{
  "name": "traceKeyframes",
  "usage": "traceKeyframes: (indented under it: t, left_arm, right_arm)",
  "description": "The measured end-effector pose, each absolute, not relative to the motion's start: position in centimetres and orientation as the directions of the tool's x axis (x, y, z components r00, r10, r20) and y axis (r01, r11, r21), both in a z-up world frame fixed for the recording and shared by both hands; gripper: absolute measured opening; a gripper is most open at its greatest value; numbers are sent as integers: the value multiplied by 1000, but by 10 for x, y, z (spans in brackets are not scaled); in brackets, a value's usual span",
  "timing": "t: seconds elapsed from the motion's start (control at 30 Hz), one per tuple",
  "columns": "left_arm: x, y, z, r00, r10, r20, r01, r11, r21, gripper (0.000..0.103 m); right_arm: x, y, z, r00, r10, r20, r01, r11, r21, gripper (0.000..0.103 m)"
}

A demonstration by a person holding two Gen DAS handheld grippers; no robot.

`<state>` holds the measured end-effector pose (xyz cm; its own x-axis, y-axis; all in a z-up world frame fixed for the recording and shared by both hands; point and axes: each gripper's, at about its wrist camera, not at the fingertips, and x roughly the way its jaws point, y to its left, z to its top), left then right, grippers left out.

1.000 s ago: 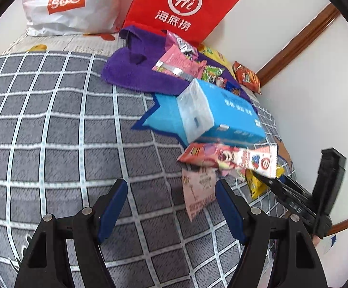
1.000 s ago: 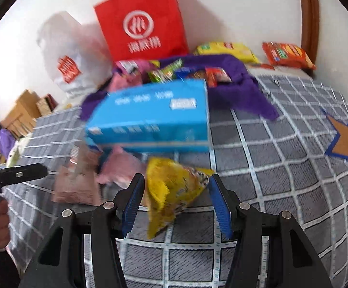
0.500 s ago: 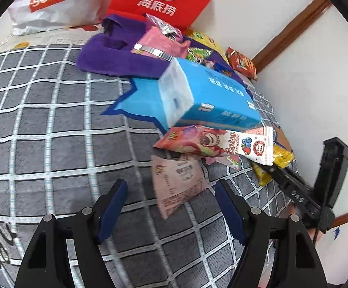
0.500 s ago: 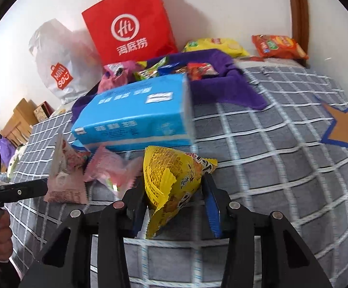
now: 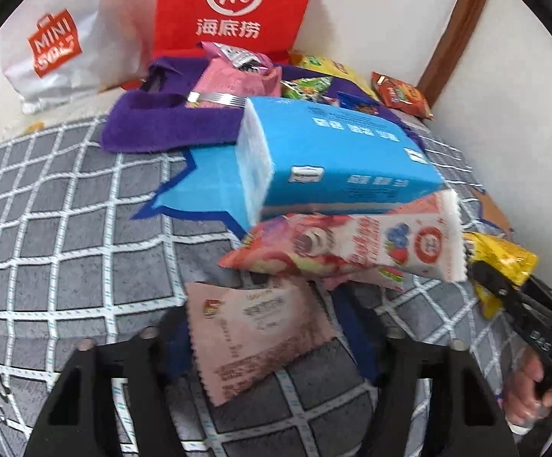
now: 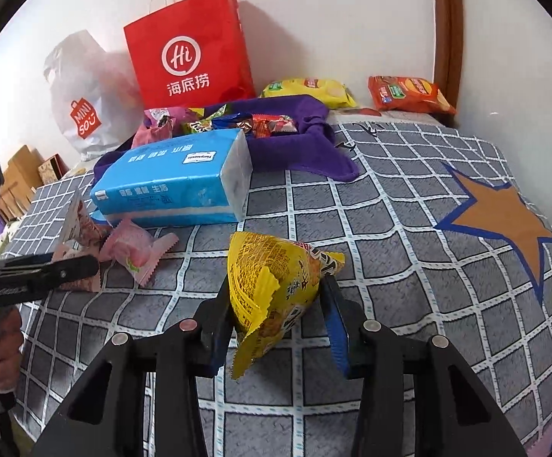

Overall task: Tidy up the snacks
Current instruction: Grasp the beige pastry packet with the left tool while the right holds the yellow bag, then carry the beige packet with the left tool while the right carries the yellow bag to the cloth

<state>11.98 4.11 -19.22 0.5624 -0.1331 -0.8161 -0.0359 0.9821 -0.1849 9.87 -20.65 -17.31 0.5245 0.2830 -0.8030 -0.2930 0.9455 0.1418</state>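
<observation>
The right gripper [image 6: 276, 320] is clamped on a yellow snack packet [image 6: 276, 289], both blue-padded fingers pressing its sides while its crimped tail hangs toward the grey checked bedspread [image 6: 390, 236]. The left gripper [image 5: 268, 339] straddles a pale pink sachet [image 5: 253, 327] lying flat on the bedspread, its fingers spread wide on either side; motion blur makes it impossible to tell whether the pads touch the wrapper. Just beyond the sachet, a long strawberry-print packet [image 5: 352, 247] rests partly under the edge of a blue tissue pack [image 5: 333, 160], and a small pink candy wrapper [image 6: 135, 247] lies beside it. Behind the tissue pack, a purple cloth [image 6: 298, 148] holds a pile of mixed snacks. Against the wall stand a red Haidilao paper bag [image 6: 188, 57] and a white Miniso plastic bag [image 6: 85, 99], with a yellow chip bag [image 6: 310, 89] and an orange chip bag [image 6: 409, 93] lying nearby.
</observation>
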Motion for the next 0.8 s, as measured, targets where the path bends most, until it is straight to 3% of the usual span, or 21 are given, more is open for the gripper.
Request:
traceKeyframes:
  t: [0.1,0.23,0.53,0.8]
  left_arm:
    - [116,45,-192,578,-124,-807,-38,983,-178,44]
    - [109,53,-191,576,-158,-802,-40,975,-220,39]
    - [82,67,-183,568,-265,-779,-23,941,-337,39]
    - [56,75,-159,608,-293,-738,0,930,-368,39]
  right_arm:
    - [96,-209,-173,525,295,-798,-296,943,154,43]
    - [92,-211,-173,522,297,-800,-294,943,158,43]
    - [83,-207,-154,541,301,-785,-308,940,149,43]
    - [77,-198,-132,558,318,-767,-330,933,146,43]
